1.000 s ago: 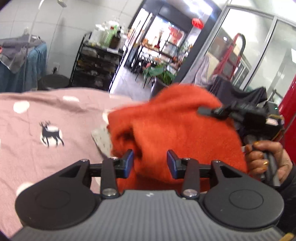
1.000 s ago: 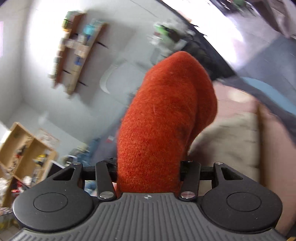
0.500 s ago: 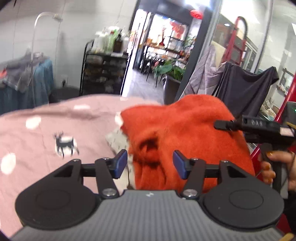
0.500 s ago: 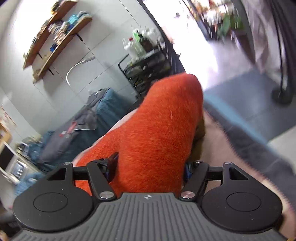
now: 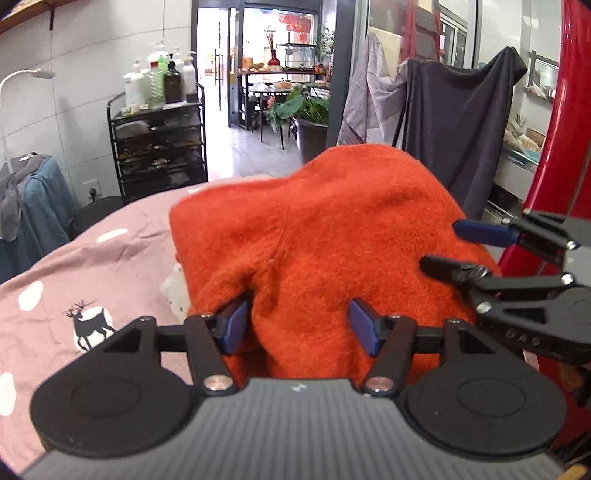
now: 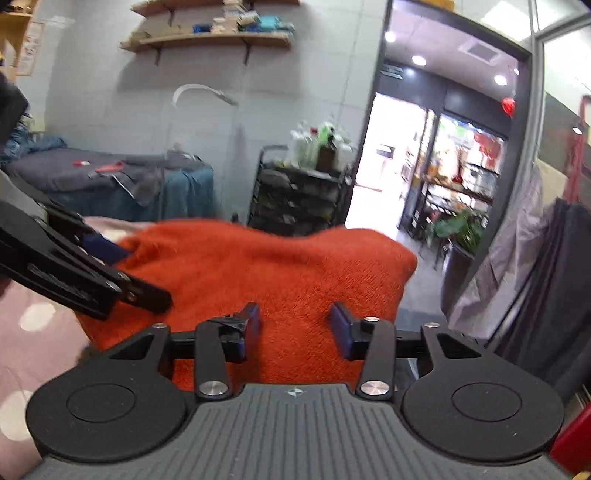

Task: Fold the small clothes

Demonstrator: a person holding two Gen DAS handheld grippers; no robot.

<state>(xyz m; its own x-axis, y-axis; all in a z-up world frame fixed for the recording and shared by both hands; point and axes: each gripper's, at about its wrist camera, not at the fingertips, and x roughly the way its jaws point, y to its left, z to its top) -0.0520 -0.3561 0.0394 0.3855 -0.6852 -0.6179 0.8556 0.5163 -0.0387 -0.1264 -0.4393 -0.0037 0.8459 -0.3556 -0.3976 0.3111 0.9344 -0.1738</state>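
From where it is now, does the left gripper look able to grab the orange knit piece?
Probably yes. The left gripper has just been opening, and a bulge of the orange knit piece already sits between its blue pads, not visibly pinched. Nothing blocks it; the right gripper is off to the side.

Ahead and to the left stands a pale grey tiled wall (image 5: 85,74) with wooden shelves (image 6: 207,35) fixed high on it. A black wire rack (image 5: 159,147) loaded with bottles stands against that wall, beside an open doorway (image 5: 258,85) flooded with daylight. A potted plant (image 5: 306,114) sits just past the doorway. Further right, a dark cloth (image 5: 454,129) hangs draped before glass panels (image 5: 539,85). Recessed ceiling lights (image 6: 417,61) glow overhead.
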